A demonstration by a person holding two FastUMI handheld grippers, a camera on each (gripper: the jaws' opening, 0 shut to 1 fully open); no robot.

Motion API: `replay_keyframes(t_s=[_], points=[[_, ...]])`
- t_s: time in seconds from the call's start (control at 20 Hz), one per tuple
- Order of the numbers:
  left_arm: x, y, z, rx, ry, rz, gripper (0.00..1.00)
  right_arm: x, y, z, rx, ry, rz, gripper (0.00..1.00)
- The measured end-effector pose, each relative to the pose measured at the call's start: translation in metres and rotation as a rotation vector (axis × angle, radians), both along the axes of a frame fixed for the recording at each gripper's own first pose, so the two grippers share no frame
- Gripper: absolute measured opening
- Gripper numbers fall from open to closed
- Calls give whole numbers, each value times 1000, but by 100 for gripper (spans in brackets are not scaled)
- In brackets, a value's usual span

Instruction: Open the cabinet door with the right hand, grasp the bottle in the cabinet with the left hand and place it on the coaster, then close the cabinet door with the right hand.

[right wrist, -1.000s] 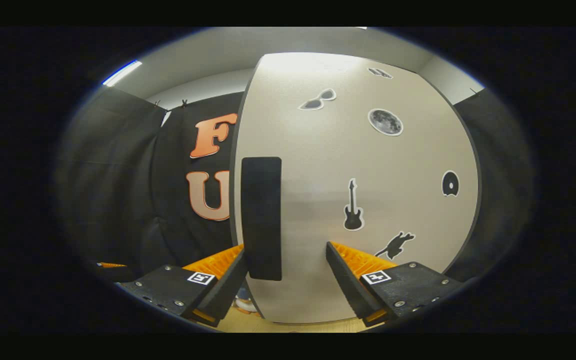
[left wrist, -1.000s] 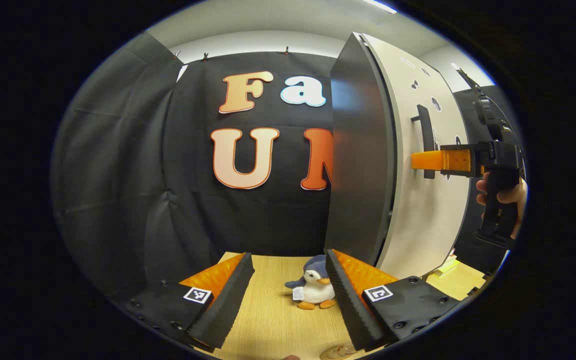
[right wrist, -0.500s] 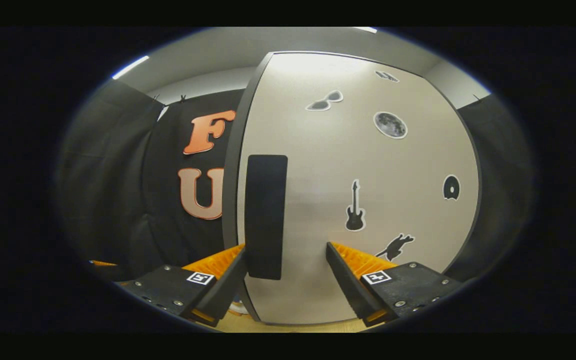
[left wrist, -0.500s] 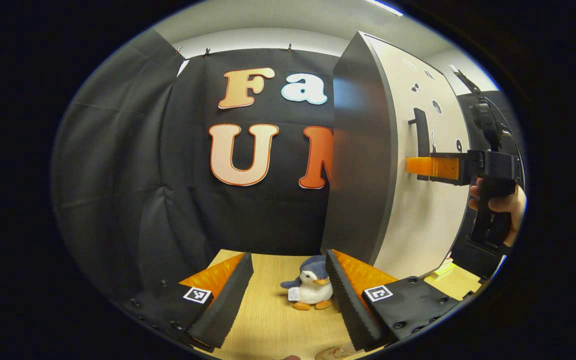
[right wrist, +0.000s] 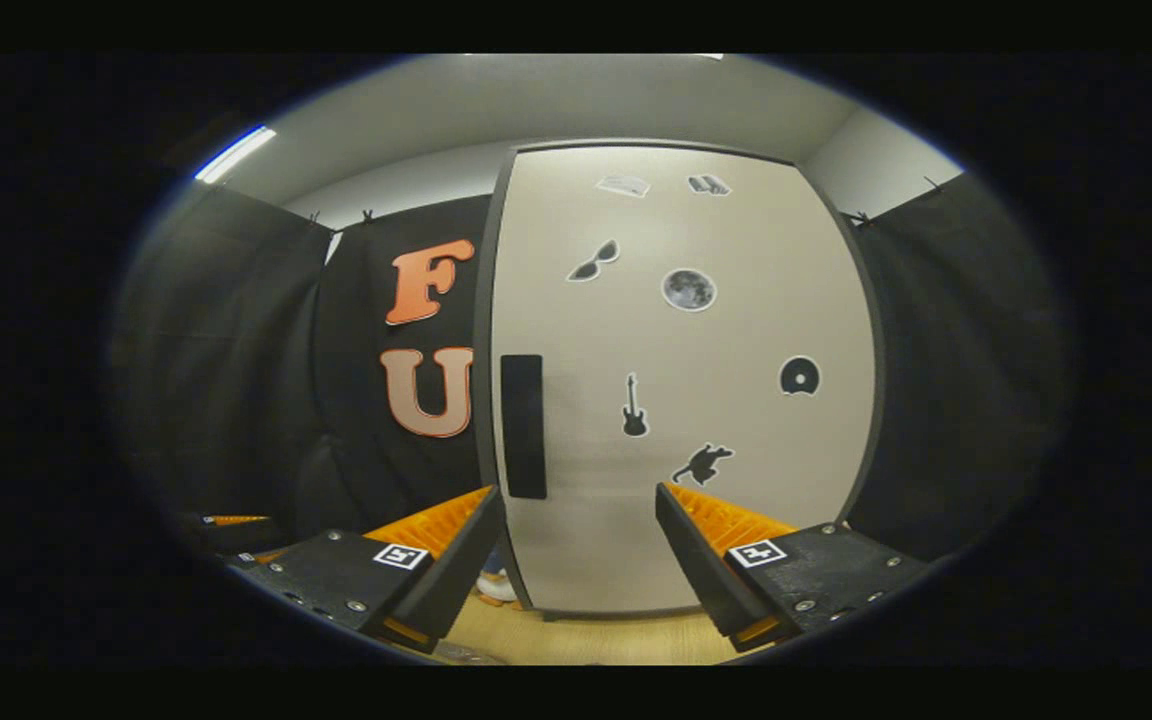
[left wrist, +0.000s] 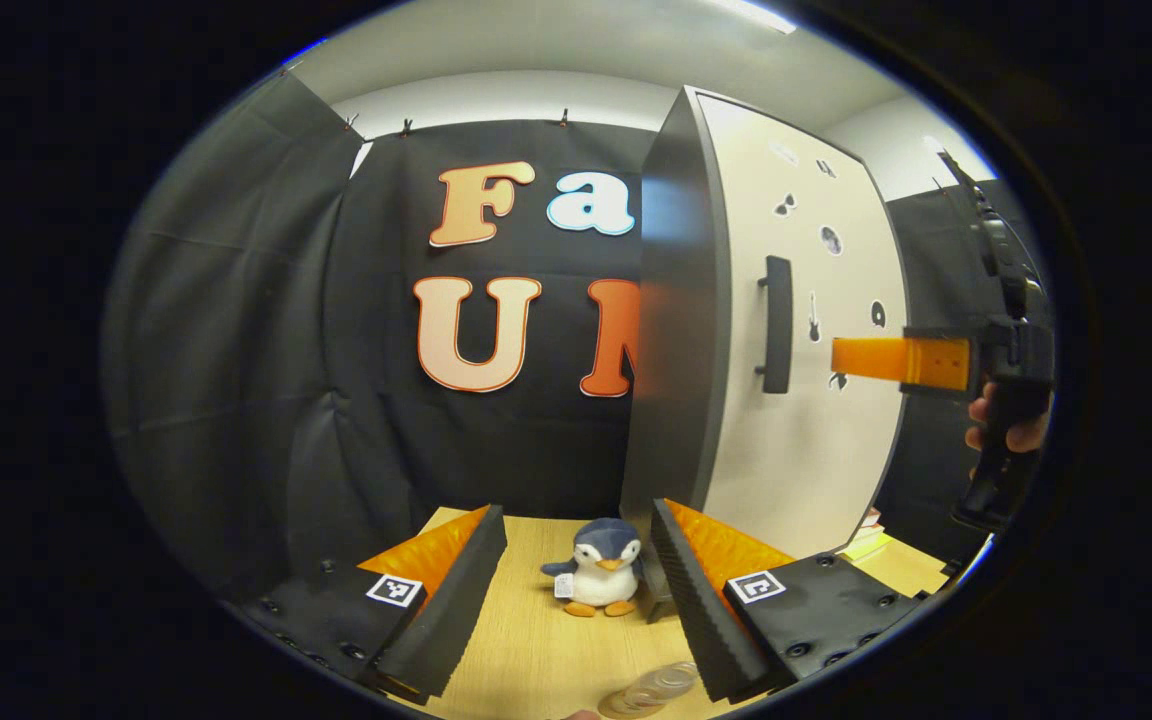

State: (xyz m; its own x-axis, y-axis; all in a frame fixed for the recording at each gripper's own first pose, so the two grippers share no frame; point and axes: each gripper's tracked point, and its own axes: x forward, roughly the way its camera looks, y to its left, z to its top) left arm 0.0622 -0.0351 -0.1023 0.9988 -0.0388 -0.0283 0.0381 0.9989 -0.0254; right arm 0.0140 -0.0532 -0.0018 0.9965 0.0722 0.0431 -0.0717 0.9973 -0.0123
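- Ahead of the right gripper [right wrist: 576, 560], fingers spread and empty, the cabinet door [right wrist: 696, 400] stands shut, its handle [right wrist: 523, 427] well apart from them.
- Left gripper [left wrist: 576, 590] is open too, over the worktop [left wrist: 536, 650]; a toy penguin [left wrist: 593, 580] sits beside the cabinet edge.

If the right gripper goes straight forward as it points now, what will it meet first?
Most likely the pale cabinet door: it faces the open right gripper squarely. The black handle lies slightly left of that line. Depth is hard to judge here.
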Motion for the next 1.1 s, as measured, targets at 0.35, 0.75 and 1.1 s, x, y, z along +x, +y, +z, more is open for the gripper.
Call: replay_keyframes(t_s=[0.35,0.75,1.1], points=[[-66,-48,44,25,-52,22,95,-103,-47,-7,10,1,-38,92],[-113,-61,72,49,-93,61,95,-158,-69,-8,-7,4,-51,94],[-130,-65,74,46,-95,72,95,-178,-70,-10,9,4,-28,94]])
